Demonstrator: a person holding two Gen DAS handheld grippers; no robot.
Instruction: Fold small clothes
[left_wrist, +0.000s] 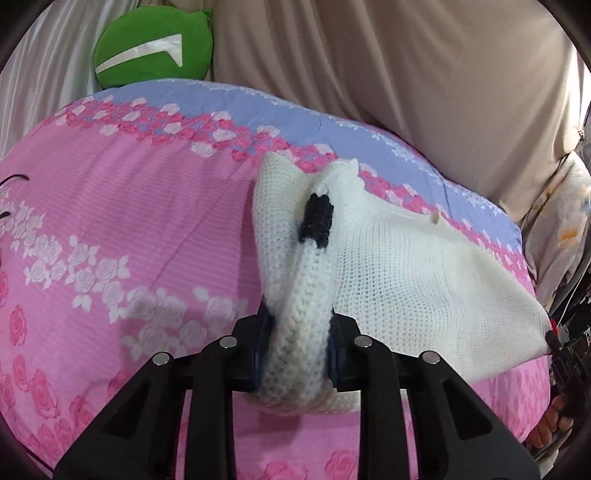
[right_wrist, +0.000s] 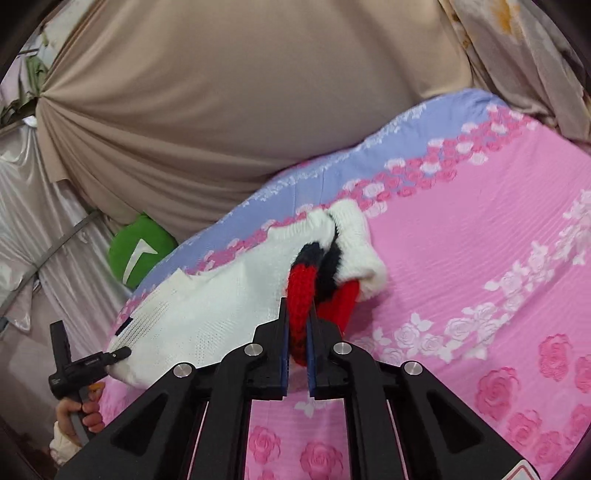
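A small white knitted sweater (left_wrist: 399, 266) with black and red trim is stretched above the pink rose bedspread (left_wrist: 129, 221). My left gripper (left_wrist: 299, 325) is shut on a bunched white edge of it, near a black band (left_wrist: 316, 221). In the right wrist view my right gripper (right_wrist: 297, 325) is shut on the sweater's red knit edge (right_wrist: 301, 291), with the white body (right_wrist: 207, 306) spreading left. The left gripper (right_wrist: 118, 352) shows at the far left there, holding the sweater's other end. The right gripper (left_wrist: 554, 339) shows at the right edge of the left wrist view.
A green cushion (left_wrist: 155, 48) lies at the head of the bed, also in the right wrist view (right_wrist: 142, 247). Beige curtain (right_wrist: 221, 110) hangs behind the bed. The bedspread (right_wrist: 480, 240) has a lilac band (left_wrist: 258, 99) along its far edge.
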